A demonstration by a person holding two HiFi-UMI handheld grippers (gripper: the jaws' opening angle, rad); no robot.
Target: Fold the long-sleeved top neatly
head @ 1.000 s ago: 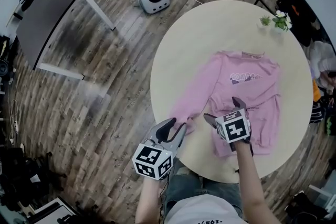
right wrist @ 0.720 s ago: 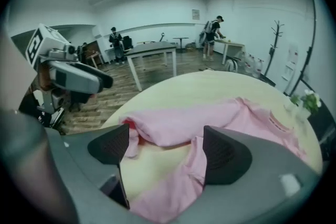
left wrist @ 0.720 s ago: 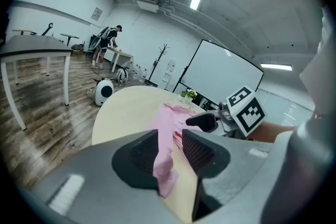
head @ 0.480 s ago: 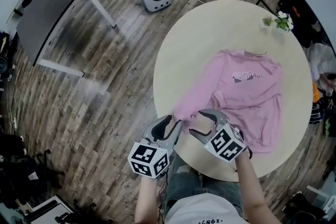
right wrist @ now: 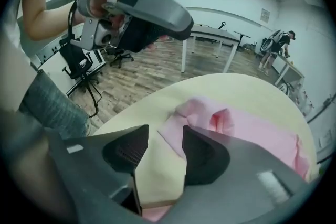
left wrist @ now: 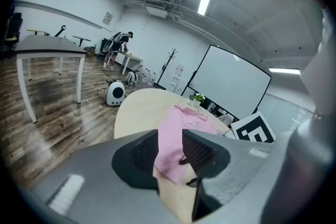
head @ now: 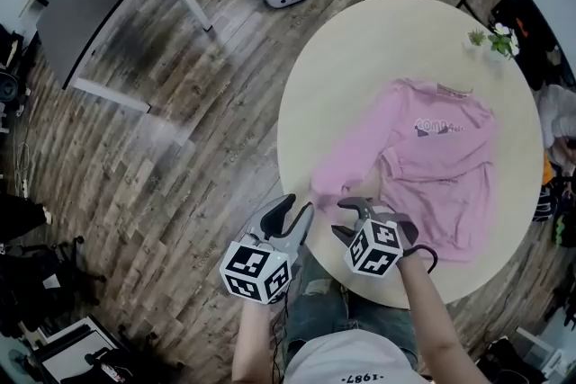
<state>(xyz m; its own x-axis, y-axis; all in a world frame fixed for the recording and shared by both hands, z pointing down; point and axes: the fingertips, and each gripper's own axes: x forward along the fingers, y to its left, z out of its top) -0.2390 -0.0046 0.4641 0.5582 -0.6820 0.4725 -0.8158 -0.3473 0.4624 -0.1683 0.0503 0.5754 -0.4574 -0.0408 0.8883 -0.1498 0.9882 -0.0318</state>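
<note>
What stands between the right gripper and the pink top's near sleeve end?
Nothing visible does. The right gripper, whose fingers have just been closing with only bare table between them, points straight at the sleeve end just ahead.

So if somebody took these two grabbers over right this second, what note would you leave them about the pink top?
Left gripper: open, empty, at the near edge of the round table, beside the sleeve cuff.
Right gripper: jaws apart, just been closing, nothing gripped; bare table between them, cuff just ahead.
Pink top: flat, print up, on the table, one sleeve stretched toward the grippers.
Done: top spread out.
Left: likely grab the cuff, fold sleeves in, then the body.
</note>
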